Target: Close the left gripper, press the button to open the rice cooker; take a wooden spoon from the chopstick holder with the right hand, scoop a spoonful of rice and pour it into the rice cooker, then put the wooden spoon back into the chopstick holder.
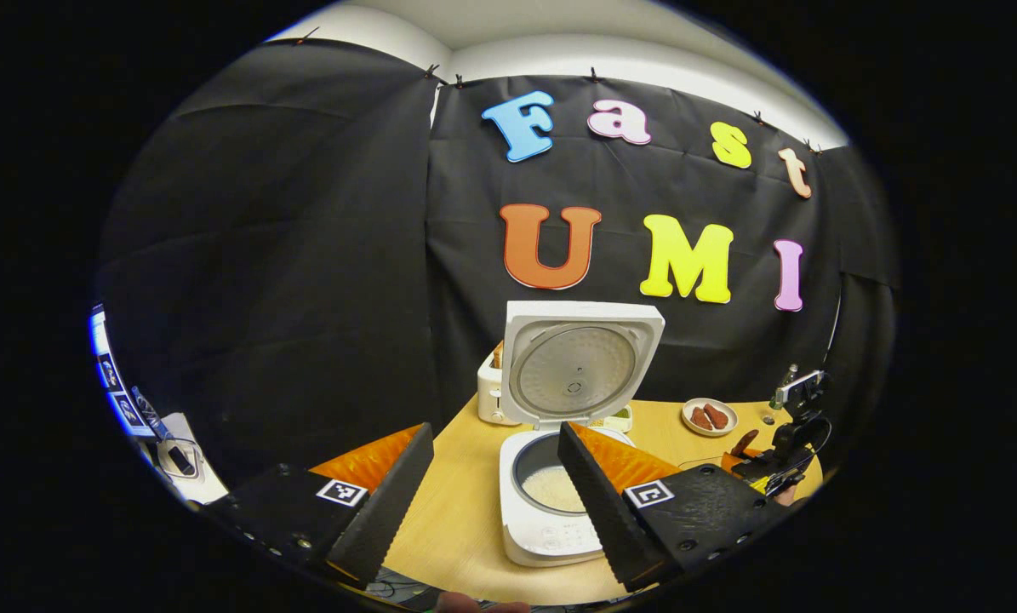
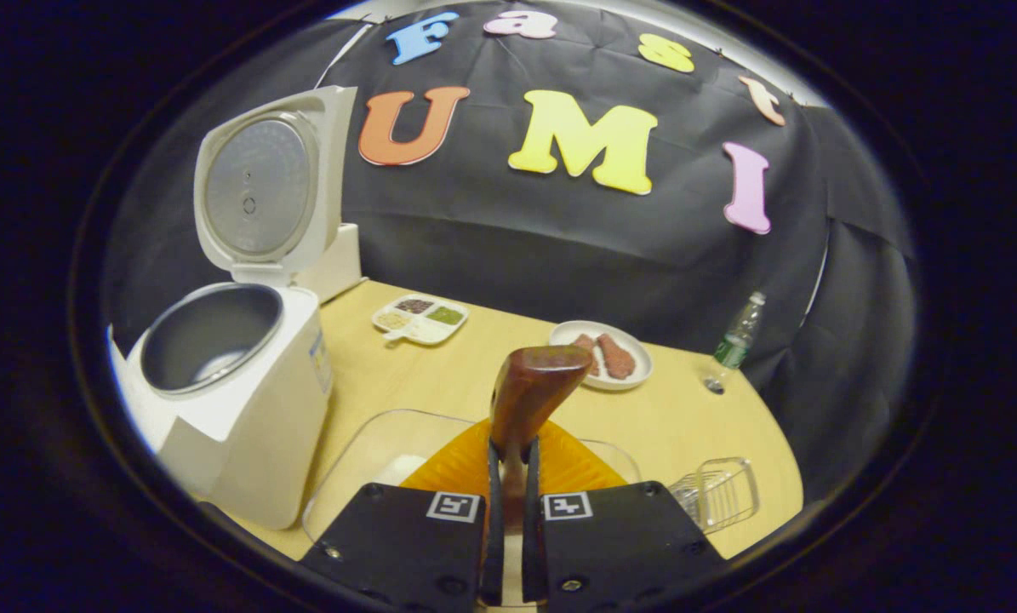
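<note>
Gripping the wooden spoon (image 2: 532,393) between narrow fingers, the right gripper (image 2: 508,511) hovers beside the open rice cooker (image 2: 227,375); the left gripper (image 1: 495,502) fingers spread wide

Wooden table (image 2: 661,417), light tan top. Small white plate (image 2: 602,356) toward back of table, two reddish-brown food pieces on it. Divided white tray (image 2: 420,319) left of plate, compartments with dark, green and pale contents. Clear plastic bottle (image 2: 734,343) with green label upright right of plate, near black cloth wall. White toaster-like appliance (image 1: 491,392) at back of table, something brown sticking from top.
</note>
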The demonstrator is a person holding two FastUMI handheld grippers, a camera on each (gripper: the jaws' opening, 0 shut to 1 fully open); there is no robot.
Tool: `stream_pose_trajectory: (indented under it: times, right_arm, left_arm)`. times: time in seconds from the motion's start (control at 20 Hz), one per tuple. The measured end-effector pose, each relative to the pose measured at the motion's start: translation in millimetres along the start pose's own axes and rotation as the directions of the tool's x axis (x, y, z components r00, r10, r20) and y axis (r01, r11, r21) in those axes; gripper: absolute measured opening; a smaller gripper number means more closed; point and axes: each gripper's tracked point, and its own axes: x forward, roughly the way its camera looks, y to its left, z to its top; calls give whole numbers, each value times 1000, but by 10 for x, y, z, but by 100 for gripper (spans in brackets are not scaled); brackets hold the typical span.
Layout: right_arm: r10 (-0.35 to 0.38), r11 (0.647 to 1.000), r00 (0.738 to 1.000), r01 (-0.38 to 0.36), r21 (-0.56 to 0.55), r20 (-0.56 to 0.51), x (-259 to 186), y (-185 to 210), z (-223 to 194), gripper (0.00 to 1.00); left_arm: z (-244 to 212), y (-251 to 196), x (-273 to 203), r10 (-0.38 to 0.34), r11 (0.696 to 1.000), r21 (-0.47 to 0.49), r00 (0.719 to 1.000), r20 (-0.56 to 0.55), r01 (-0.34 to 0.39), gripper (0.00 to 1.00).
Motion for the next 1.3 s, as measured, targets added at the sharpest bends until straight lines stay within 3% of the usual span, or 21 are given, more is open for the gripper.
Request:
stream_pose_trajectory:
  times: [0.2,0.35,0.45,0.6,0.9,1.3]
  right_arm:
    - [91,982,995,-84,170,-39,-83,212,-46,14]
    - [148,933,987,-118,341,-64,-145,251,-55,16]
    - [187,872,979,-130,471,-76,-169,222,-59,14]
    - [231,755,971,-136,642,-66,-210,140,-57,14]
    - [218,557,976,-106,824,-22,-338,-322,-97,14]
    - [156,387,985,-132,912,76,-678,-978,195,14]
  left_arm:
    - [2,-11,11,3,1000,-5,1000,0,-3,94]
    - [-22,-24,7,4,1000,-4,1000,-11,-4,94]
    - [-11,-46,-6,1,1000,-5,1000,-10,-1,94]
    - [17,-104,-34,-3,1000,-7,1000,-4,3,94]
    - [68,-288,-125,-19,1000,-1,1000,6,19,94]
    - [153,-636,-217,-67,998,-7,997,45,68,94]
